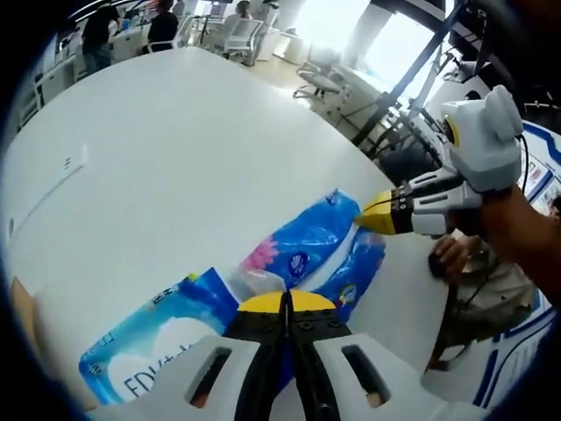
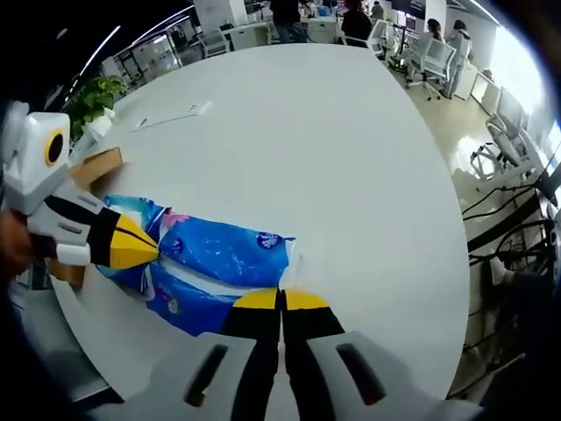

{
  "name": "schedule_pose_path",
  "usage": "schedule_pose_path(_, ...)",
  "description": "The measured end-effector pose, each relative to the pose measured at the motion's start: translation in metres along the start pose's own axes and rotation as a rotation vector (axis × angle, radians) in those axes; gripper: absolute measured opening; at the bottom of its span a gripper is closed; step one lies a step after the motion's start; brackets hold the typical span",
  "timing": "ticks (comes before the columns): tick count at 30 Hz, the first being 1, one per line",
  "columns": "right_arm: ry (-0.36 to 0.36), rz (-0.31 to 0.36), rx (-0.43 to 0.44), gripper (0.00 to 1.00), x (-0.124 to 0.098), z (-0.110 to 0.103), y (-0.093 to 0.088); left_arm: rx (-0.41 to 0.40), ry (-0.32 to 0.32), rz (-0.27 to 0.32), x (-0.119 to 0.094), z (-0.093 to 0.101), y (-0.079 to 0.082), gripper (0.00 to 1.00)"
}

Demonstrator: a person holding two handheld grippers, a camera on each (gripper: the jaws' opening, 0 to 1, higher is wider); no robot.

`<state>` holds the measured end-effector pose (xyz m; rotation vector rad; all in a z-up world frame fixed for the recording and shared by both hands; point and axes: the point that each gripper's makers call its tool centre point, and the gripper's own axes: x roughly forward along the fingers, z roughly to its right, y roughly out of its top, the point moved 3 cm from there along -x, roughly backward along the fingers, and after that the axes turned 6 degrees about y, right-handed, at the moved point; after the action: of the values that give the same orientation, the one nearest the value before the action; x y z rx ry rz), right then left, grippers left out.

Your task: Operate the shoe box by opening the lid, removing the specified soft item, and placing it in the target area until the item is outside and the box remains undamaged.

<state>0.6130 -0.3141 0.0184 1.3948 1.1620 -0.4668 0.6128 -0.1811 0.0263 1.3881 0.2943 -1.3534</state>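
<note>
A soft blue plastic pack of tissues point(image 1: 298, 254) lies stretched over the white round table point(image 1: 175, 132). My left gripper point(image 1: 286, 303) is shut on the pack's near end, its yellow tips pressed together. My right gripper point(image 1: 361, 215) comes in from the right and pinches the far corner. In the right gripper view the same pack point(image 2: 219, 254) runs from my right gripper point(image 2: 282, 298), shut on its white edge, to my left gripper point(image 2: 153, 246) at the other end. A brown cardboard box point(image 2: 96, 167) sits behind the left gripper at the table's edge point(image 2: 421, 175).
A thin white strip point(image 2: 171, 114) lies on the tabletop farther back. Office chairs point(image 2: 434, 61) and people stand beyond the table. A green plant point(image 2: 92, 96) is near the box. A person point(image 1: 473, 281) sits close beside the table's rim.
</note>
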Motion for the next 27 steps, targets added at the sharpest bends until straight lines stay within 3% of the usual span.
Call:
schedule_pose_path(9, -0.005, 0.027, -0.025, 0.03, -0.001, -0.002, 0.000, 0.028, 0.009, 0.017, -0.004, -0.001, -0.002, 0.00)
schedule_pose_path(15, -0.008, 0.050, -0.022, 0.09, -0.007, -0.003, 0.002, 0.028, 0.004, 0.037, -0.008, 0.001, -0.001, 0.11)
schedule_pose_path(23, -0.012, 0.095, -0.010, 0.17, -0.022, -0.011, 0.009, 0.039, -0.002, 0.089, -0.031, 0.007, 0.006, 0.19)
schedule_pose_path(27, -0.007, 0.113, 0.004, 0.17, -0.031, -0.019, 0.010, 0.057, 0.003, 0.117, -0.043, 0.006, 0.013, 0.21)
